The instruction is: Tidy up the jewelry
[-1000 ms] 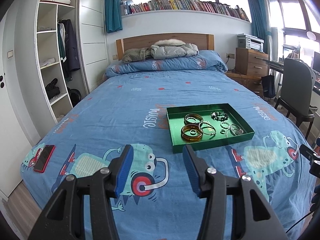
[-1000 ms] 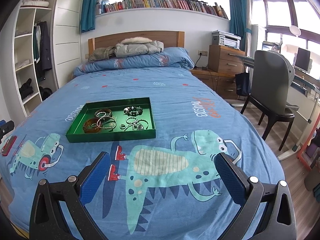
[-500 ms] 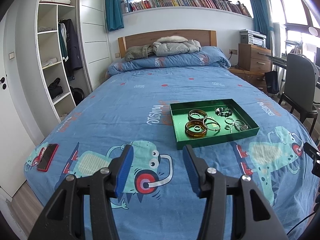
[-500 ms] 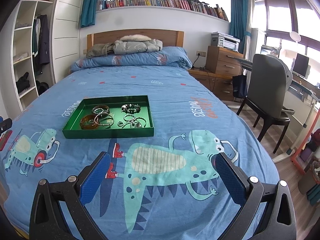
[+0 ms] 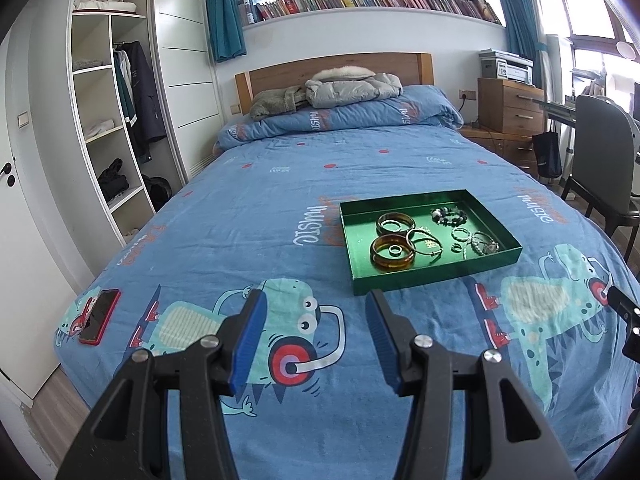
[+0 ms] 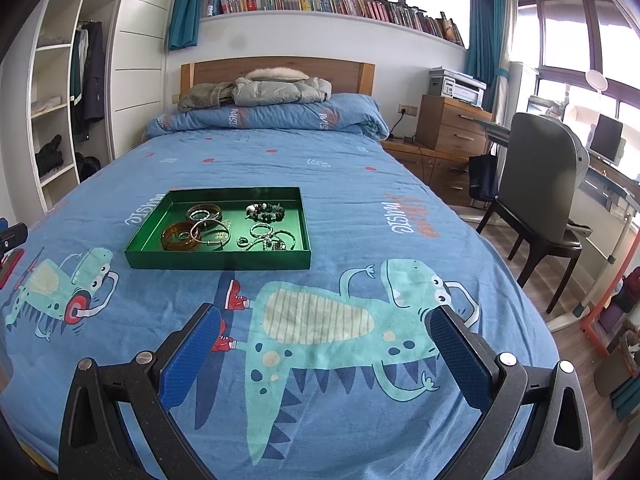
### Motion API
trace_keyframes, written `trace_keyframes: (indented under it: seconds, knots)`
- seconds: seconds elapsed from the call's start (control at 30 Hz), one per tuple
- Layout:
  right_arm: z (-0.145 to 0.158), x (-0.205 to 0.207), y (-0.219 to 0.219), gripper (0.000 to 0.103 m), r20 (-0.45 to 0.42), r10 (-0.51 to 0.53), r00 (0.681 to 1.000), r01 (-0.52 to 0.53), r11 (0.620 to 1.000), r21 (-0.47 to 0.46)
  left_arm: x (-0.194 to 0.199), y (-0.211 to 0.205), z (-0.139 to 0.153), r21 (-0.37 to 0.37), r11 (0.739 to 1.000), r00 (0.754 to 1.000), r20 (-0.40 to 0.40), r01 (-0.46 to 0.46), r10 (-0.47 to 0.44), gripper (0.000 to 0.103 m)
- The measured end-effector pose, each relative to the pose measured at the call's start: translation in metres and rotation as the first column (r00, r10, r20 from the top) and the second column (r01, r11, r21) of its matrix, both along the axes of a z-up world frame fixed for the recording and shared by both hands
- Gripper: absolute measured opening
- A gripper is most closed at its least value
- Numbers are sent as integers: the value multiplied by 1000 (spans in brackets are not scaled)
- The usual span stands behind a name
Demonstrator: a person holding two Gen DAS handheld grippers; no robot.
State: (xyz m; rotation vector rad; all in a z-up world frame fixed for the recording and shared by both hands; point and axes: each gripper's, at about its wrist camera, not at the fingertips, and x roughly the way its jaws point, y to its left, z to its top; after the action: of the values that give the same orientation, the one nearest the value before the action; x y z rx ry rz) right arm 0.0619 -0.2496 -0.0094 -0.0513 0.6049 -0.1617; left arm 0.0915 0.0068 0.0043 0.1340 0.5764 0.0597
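Both empty, left claw (image 5: 312, 312) moderately parted, right claw (image 6: 324, 332) spread wide, well short of the green tray (image 6: 218, 260) on the bed (image 6: 360, 184); tangled bracelets (image 6: 272, 238) likely to snag, dragging neighbours out.

Home bedroom: bed (image 5: 360, 168), wardrobe (image 5: 116, 120), bookshelf (image 5: 372, 0).

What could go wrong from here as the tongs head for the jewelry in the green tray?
1. The thin silver bangle overlaps the amber bangle, so gripping one may drag the other along.
2. The silver chains and rings lie tangled together; a pinch could lift several pieces at once.
3. The green tray sits on a soft duvet, so pressing down with the left tongs or right tongs may tip it.
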Motion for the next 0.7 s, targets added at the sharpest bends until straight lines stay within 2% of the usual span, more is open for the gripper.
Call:
trace_keyframes:
  seconds: [0.7]
  knots:
    - [-3, 1, -1, 103, -6, -2, 1000, 2, 1000, 3, 0, 0, -1, -7, 1000, 1000, -1, 6, -6, 49]
